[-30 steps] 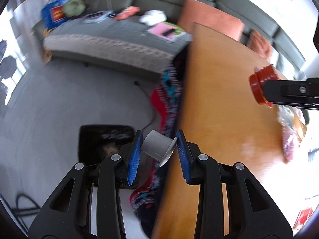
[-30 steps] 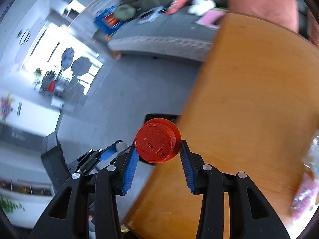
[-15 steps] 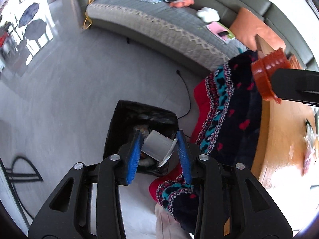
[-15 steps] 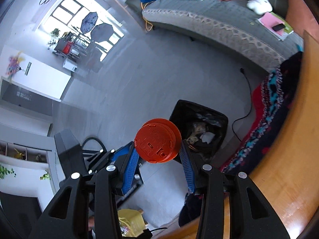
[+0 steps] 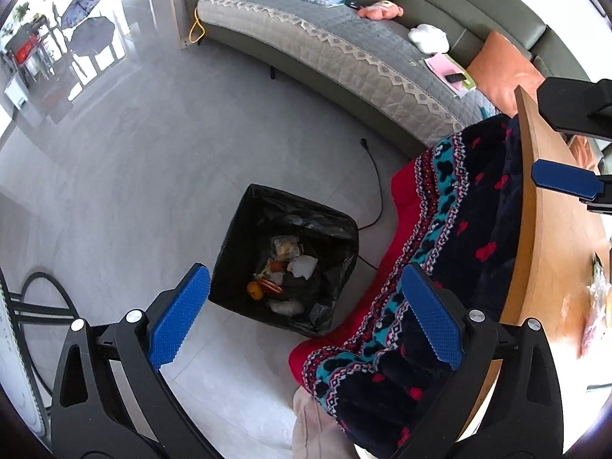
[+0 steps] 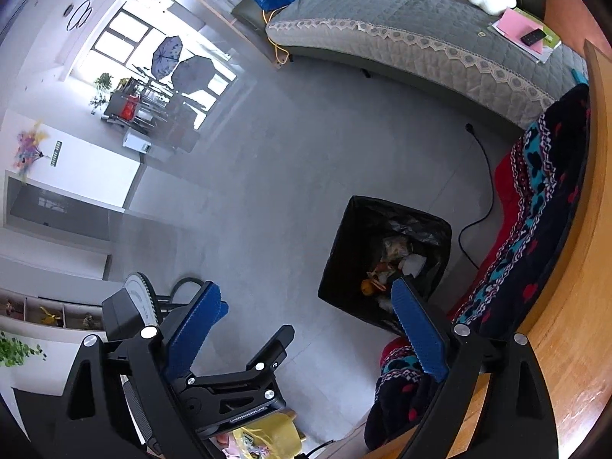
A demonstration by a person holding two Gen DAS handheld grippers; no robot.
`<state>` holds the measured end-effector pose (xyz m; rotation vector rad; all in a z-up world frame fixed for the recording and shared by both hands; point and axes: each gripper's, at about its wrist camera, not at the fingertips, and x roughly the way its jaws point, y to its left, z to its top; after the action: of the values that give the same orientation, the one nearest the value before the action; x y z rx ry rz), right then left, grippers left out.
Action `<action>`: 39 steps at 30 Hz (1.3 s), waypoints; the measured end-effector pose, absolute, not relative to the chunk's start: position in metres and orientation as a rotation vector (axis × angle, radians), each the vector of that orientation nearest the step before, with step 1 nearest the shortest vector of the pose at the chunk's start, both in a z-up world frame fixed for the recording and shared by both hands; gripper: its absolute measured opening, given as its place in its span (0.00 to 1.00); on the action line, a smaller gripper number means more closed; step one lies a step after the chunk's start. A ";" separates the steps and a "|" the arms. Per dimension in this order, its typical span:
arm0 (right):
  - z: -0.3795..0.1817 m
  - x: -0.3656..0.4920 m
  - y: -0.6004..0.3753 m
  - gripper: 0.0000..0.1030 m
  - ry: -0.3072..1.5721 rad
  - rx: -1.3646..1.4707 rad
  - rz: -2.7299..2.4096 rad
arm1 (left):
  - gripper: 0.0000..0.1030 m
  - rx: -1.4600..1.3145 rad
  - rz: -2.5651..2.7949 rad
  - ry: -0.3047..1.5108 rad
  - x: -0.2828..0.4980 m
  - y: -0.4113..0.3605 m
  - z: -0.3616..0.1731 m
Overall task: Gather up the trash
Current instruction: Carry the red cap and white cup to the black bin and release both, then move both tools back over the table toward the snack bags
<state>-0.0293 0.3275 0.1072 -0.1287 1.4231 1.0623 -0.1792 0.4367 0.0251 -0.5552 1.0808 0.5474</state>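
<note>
A black-lined trash bin (image 5: 244, 229) stands on the grey floor beside the table and holds several scraps, among them white paper and orange pieces. It also shows in the right wrist view (image 6: 344, 237). My left gripper (image 5: 306, 310) is open and empty, above the bin's near edge. My right gripper (image 6: 306, 329) is open and empty, above the floor left of the bin. One blue pad of the right gripper shows at the right edge of the left wrist view (image 5: 562, 179). The left gripper's body shows low in the right wrist view (image 6: 237, 375).
A wooden table (image 5: 554, 237) runs along the right, with a patterned blanket (image 5: 459, 229) draped over its side. A black cable (image 5: 376, 187) lies on the floor behind the bin. A grey sofa (image 5: 344, 46) with loose items stands at the back.
Both grippers have opened. The white cup is gone from the left gripper and the red cap from the right. Both views now sit steady over the bin.
</note>
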 end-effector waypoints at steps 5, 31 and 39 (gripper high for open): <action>0.120 -0.021 0.290 0.98 1.403 -0.056 1.057 | 0.94 -0.529 0.518 1.062 -0.172 0.421 0.038; 0.162 0.068 -0.042 0.97 1.204 0.132 0.664 | 0.94 -0.259 0.092 1.049 -0.047 0.179 0.085; 0.153 0.093 -0.155 0.91 1.196 0.152 0.479 | 0.94 -0.189 -0.035 1.068 -0.015 0.105 0.087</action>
<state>0.0935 -0.1551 0.1527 0.1523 1.1957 0.4789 -0.0152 0.1052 0.0873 -0.1893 1.0676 -0.0346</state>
